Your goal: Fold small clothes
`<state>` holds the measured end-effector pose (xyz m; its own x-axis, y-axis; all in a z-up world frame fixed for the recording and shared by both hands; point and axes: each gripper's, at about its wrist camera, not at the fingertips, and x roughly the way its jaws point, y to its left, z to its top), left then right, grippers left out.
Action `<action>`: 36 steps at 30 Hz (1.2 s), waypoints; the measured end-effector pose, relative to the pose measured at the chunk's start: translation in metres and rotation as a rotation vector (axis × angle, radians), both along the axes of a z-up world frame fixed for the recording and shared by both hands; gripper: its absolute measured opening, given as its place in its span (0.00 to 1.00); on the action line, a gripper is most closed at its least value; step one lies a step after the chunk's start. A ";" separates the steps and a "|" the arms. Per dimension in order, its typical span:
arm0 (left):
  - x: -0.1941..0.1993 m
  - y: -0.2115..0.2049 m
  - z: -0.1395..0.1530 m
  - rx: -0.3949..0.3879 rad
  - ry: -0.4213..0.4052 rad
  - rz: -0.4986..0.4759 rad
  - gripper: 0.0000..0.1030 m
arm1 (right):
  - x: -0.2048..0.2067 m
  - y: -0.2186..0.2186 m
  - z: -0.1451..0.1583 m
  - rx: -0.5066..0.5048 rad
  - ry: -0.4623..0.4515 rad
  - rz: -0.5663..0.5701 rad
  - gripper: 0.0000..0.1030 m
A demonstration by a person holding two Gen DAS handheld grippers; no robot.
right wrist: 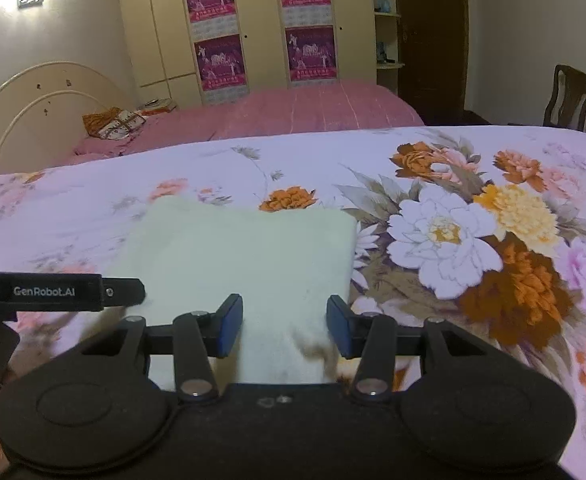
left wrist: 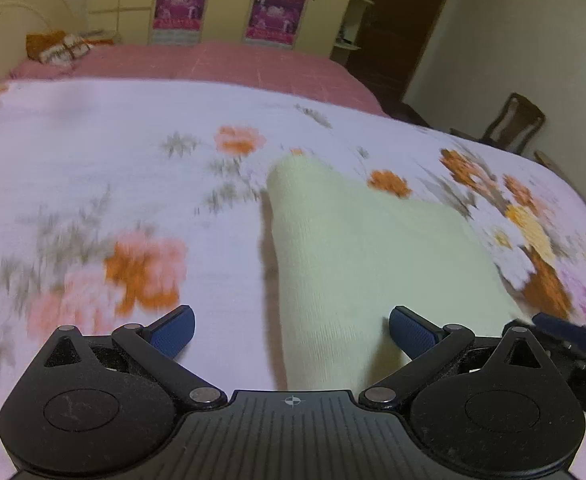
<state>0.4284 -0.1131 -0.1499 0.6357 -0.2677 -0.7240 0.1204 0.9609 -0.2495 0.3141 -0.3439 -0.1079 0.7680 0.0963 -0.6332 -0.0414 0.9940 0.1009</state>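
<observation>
pale yellow cloth (right wrist: 245, 256) lies flat on the flowered bedsheet (right wrist: 493, 264), stretching forward between my fingers. my left gripper (left wrist: 291, 330) and my right gripper (right wrist: 285, 326) are both spread wide, grasping nothing.

Pale cloth (right wrist: 249, 256) btwn open gripper (right wrist: 285, 326)

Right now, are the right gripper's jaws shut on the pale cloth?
No: in the right wrist view the right gripper has its jaws spread apart, with the pale cloth lying flat on the floral bedspread between them.
</observation>
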 end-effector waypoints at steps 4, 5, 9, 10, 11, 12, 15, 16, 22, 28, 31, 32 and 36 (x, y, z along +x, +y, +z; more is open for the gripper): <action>-0.034 0.002 -0.018 0.010 0.045 -0.035 0.99 | -0.036 0.003 -0.011 -0.006 0.046 -0.006 0.49; -0.045 0.001 -0.021 0.030 0.016 -0.046 0.99 | -0.043 0.005 -0.018 -0.013 0.077 -0.002 0.48; -0.063 0.000 -0.018 0.050 0.019 -0.093 0.99 | -0.062 0.002 -0.034 0.001 0.136 -0.030 0.48; -0.062 0.003 -0.015 0.028 0.029 -0.091 0.99 | -0.064 0.000 -0.031 0.024 0.146 -0.040 0.48; -0.061 0.006 -0.012 0.006 0.034 -0.081 0.99 | -0.066 -0.002 -0.027 0.044 0.144 -0.042 0.48; -0.058 0.009 -0.009 -0.010 0.034 -0.066 0.99 | -0.067 -0.003 -0.023 0.061 0.136 -0.041 0.53; -0.043 0.012 -0.002 -0.040 0.034 -0.044 0.99 | -0.061 -0.009 -0.011 0.082 0.098 -0.058 0.67; -0.036 0.009 -0.002 -0.042 0.035 -0.045 0.99 | -0.055 -0.012 -0.008 0.093 0.086 -0.064 0.67; 0.011 -0.009 -0.011 -0.108 0.083 -0.049 0.99 | 0.007 -0.039 -0.016 0.277 0.117 -0.060 0.70; 0.023 -0.021 -0.021 -0.134 0.062 -0.068 0.93 | 0.047 -0.052 -0.046 0.405 0.167 -0.046 0.66; 0.023 -0.025 -0.017 -0.158 0.055 -0.066 0.73 | 0.051 -0.046 -0.049 0.432 0.181 -0.007 0.44; 0.023 -0.026 -0.015 -0.158 0.051 -0.065 0.69 | 0.052 -0.044 -0.048 0.417 0.179 0.004 0.41; 0.024 -0.017 -0.010 -0.182 0.048 -0.048 0.49 | 0.047 -0.040 -0.038 0.424 0.143 0.009 0.30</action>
